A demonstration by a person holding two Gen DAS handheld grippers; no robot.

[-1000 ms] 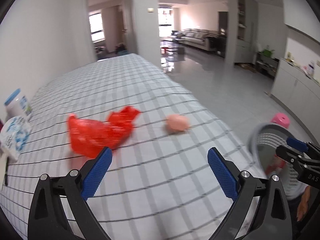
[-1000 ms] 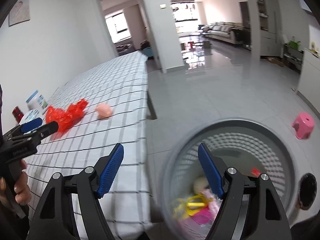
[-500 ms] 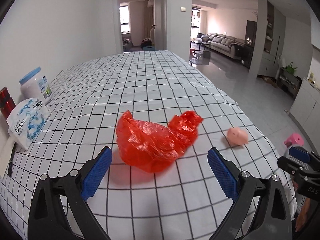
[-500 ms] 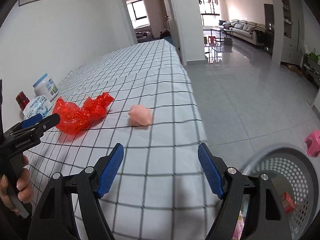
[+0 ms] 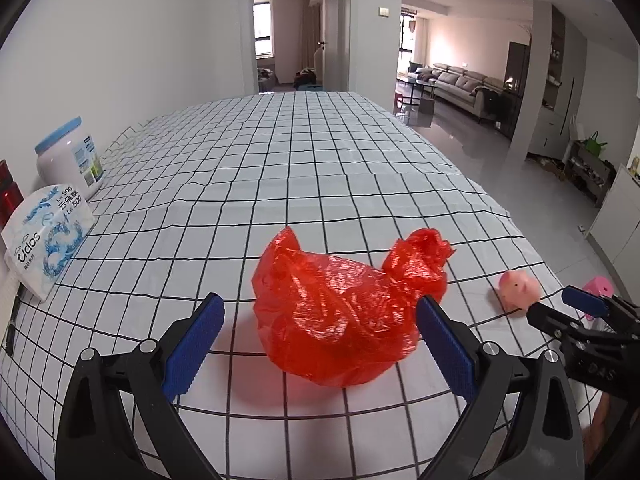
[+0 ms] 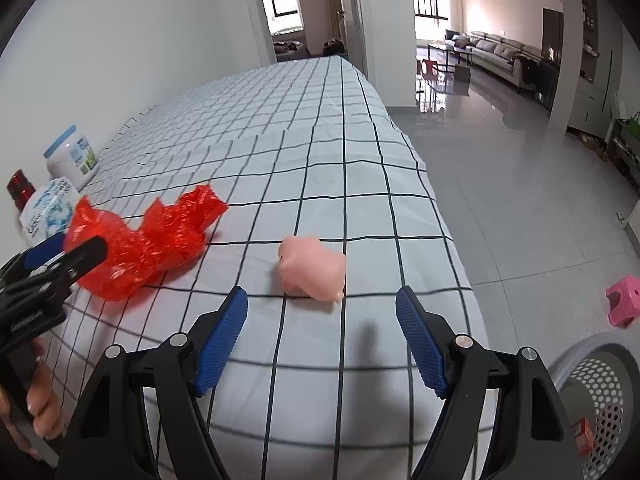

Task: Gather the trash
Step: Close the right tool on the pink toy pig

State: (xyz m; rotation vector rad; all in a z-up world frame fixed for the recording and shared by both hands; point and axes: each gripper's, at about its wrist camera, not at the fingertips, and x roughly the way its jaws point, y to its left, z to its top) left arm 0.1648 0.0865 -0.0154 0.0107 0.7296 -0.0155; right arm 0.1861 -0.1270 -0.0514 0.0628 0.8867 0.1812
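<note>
Left wrist view, from your left: a red container point(image 5: 9, 196) sits at the frame edge, a tissue pack point(image 5: 44, 236) lies against the wall side of the table, and a white jar with a blue lid point(image 5: 70, 158) stands just behind the pack. All rest on the checked tablecloth point(image 5: 280, 152). Your left gripper point(image 5: 320, 336) has its blue pads spread wide, with nothing pinched. The crumpled red plastic bag point(image 5: 344, 312) lies on the cloth between and just beyond the fingers; neither pad touches it. To the right of the bag, apart from it and near the table edge, sits the pink pig toy point(image 5: 518, 290). Your right gripper shows at the far right edge of this view, its fingertip close to the pig.

Right wrist view, from your left: your hand point(image 6: 38, 412) grips the left tool's handle at the frame edge. The jar point(image 6: 72, 158), the red container point(image 6: 21, 192) and the tissue pack point(image 6: 48, 208) line the wall side. The red bag point(image 6: 148, 244) lies beside the left tool's tips. The pig point(image 6: 314, 268) lies on the cloth just ahead of your right gripper point(image 6: 322, 332), whose fingers are spread wide and hold nothing. On the floor to the right stand a pink stool point(image 6: 624, 300) and, at the lower right corner, a perforated grey basket point(image 6: 600, 392) with some items inside.
</note>
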